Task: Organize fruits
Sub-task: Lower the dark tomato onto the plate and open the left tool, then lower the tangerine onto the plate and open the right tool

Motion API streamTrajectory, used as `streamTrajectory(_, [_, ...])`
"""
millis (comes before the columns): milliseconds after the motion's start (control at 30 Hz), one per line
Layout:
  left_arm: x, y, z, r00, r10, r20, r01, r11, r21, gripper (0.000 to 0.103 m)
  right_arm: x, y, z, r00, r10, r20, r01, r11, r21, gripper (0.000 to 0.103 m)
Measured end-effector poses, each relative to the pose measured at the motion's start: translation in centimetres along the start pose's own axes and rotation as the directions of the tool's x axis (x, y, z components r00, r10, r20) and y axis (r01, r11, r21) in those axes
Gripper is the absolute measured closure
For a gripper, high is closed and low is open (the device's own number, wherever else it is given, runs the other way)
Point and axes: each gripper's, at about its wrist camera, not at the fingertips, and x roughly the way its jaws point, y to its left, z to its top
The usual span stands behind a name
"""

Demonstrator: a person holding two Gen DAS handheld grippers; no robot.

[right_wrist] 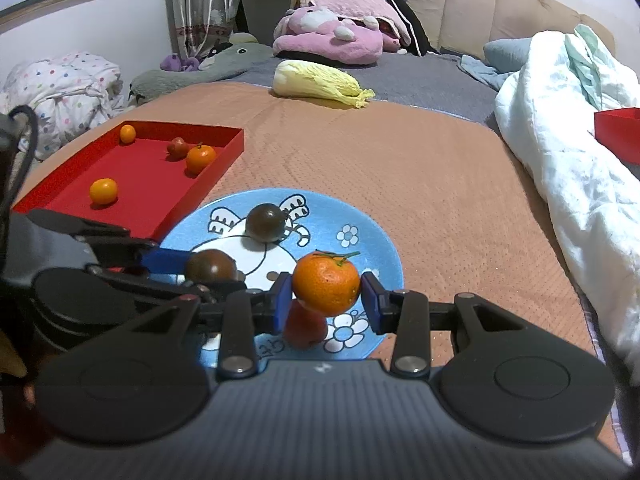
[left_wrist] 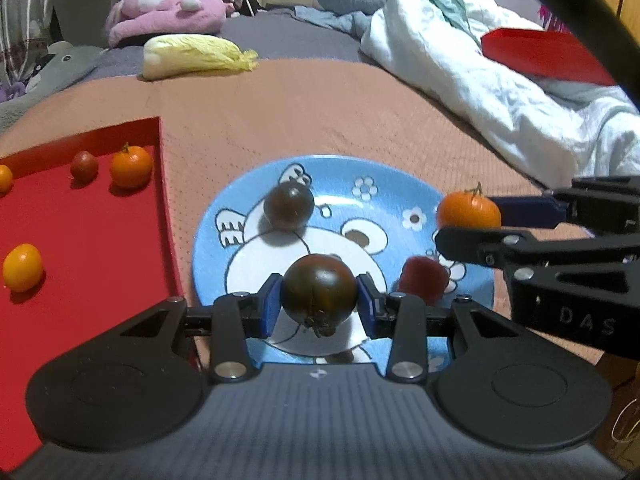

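On the bed beside the red tray (right_wrist: 224, 160), the blue cartoon plate (left_wrist: 248, 200) sits under both your tools: your right tool (right_wrist: 326, 298) clamps a tangerine (right_wrist: 326, 288), your left tool (left_wrist: 319, 306) a dark tomato (left_wrist: 319, 288).

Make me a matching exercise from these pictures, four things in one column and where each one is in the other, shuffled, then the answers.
Things:
1. mandarin with green stem
2. larger dark tomato
3. smaller dark tomato
4. yellow kumquat

Places:
A. lying in the red tray
B. held in the right gripper
C. resting loose on the blue plate
D. held in the left gripper

Pairs: 1-B, 2-D, 3-C, 4-A
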Motion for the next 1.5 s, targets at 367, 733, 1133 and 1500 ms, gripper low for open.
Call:
streamTrajectory(367, [0.1, -0.1, -0.2, 1.000, 0.028, -0.010, -0.028, 1.000, 0.014, 0.041, 0.2, 0.2, 0.5, 1.000, 0.012, 0.011, -0.012, 1.000, 0.007, 0.062])
streamTrajectory(733, [-2.2, 0.5, -0.3, 0.999, 0.040, 0.027, -0.040, 0.999, 0.001, 0.027, 2.3, 0.6, 1.0, 0.999, 0.035, -0.017, -0.034, 0.999, 0.019, 0.061])
streamTrajectory(1133, [-3.3, 0.7, -0.7, 0.999, 0.030, 0.037, -0.031, 0.999, 0.021, 0.025, 7.0, 1.9, 1.9, 0.995, 0.047, -0.088, -0.049, 0.999, -0.018, 0.061])
streamTrajectory(1500, [-4.7, 0.0, -1.0, 0.997, 0.022, 0.075, -0.028, 0.996, 0.080, 0.025, 5.0, 1.1, 1.4, 0.996, 0.058, -0.061, -0.057, 0.998, 0.009, 0.039])
